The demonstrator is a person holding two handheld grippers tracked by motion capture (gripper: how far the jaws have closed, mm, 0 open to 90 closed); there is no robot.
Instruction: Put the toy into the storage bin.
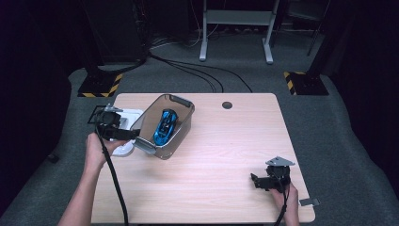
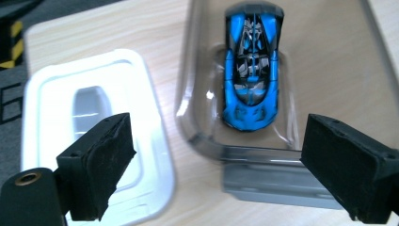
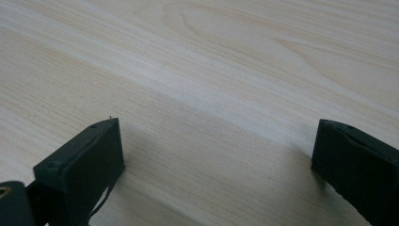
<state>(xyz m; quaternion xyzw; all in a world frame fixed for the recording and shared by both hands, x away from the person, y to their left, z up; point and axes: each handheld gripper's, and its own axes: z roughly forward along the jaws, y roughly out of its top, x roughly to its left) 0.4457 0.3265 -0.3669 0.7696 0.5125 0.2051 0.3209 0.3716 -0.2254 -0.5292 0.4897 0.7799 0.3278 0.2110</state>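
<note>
car [image 2: 251, 77]: lies inside box [image 1: 183, 123], just ahead of left claw [image 2: 214, 172], between its open jaws, not touched.
left claw: released, nothing gripped, near box rim.
lid [image 2: 51, 101]: off, flat on table [image 1: 226, 155], beside left jaw.
right claw [image 1: 259, 181]: released, empty, well apart.
done: car in box, probably.
left: lid to close, probably.

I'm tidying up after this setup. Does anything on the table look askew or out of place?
The clear container holding the blue toy car sits skewed to the table's edges, and its white lid lies off, beside it. Nothing looks spilled or damaged.
</note>
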